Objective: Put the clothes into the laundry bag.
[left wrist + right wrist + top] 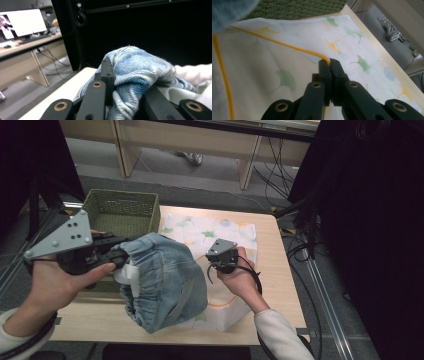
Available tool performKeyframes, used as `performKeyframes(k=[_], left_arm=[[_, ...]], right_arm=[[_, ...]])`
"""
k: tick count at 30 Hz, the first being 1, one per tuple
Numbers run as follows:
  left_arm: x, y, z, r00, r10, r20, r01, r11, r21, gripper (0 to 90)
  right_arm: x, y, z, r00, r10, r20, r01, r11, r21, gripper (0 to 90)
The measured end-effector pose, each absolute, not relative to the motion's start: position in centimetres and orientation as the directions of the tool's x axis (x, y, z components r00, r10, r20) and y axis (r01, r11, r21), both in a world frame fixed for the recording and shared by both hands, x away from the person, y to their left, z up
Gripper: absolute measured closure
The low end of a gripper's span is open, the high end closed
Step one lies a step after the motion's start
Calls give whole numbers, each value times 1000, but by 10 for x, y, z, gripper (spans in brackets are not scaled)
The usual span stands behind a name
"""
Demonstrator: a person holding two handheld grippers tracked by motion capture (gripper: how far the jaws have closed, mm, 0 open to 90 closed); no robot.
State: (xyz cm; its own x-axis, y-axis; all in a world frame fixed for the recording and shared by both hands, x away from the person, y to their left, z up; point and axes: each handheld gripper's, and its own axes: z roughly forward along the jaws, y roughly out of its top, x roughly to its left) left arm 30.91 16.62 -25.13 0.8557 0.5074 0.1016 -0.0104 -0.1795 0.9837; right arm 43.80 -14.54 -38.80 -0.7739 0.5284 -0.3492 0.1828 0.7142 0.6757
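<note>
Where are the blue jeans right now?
In the high view, the jeans hang bunched from the left claw at the table's left, just in front of the green basket, over the leaf-patterned cloth.

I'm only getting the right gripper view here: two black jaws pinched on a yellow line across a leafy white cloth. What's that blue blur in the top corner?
Observer: It's a denim garment, held up above the table by the left gripper.
Operator: Held firmly, or just draped over it?
Observer: Clamped. In the left gripper view the jaws are closed on a fold of the denim.
Operator: And the green stuff past the cloth?
Observer: That's a green woven basket at the table's far left corner, beside the leafy white bag. The part of its inside that shows looks empty.
</note>
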Motion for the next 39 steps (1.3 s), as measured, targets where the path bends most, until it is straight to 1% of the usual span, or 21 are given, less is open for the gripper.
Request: performKeyframes(k=[2,6,12,15,18,22,24,30,39], left_arm=[[311,162,-260,860,504,75,25,-189,982,818],[318,152,-275,868,491,67,46,-215,976,818],[330,137,-296,876,482,23,103,-234,967,817],[334,129,-306,886,464,2,128,-249,960,817],[333,122,-311,901,434,-12,139,-263,955,817],[331,114,-314,910,414,-9,139,-283,949,816],[332,112,-316,909,416,-10,142,-286,948,816],[343,98,-334,909,416,-32,181,-323,929,816],[360,74,-356,903,428,-31,210,-379,901,814]], right_arm=[[438,-145,-388,-773,532,-347,187,712,676,900],[437,-145,-388,-771,536,-344,190,709,679,900],[437,-145,-387,-772,532,-348,182,710,680,900],[437,-145,-388,-769,541,-339,195,705,682,900],[438,-146,-388,-770,535,-347,182,706,684,900],[437,-145,-387,-763,552,-337,196,694,693,900],[437,-145,-386,-764,540,-352,176,700,692,900],[436,-144,-383,-761,544,-354,168,692,702,900],[435,-146,-381,-759,547,-353,162,683,712,900]])
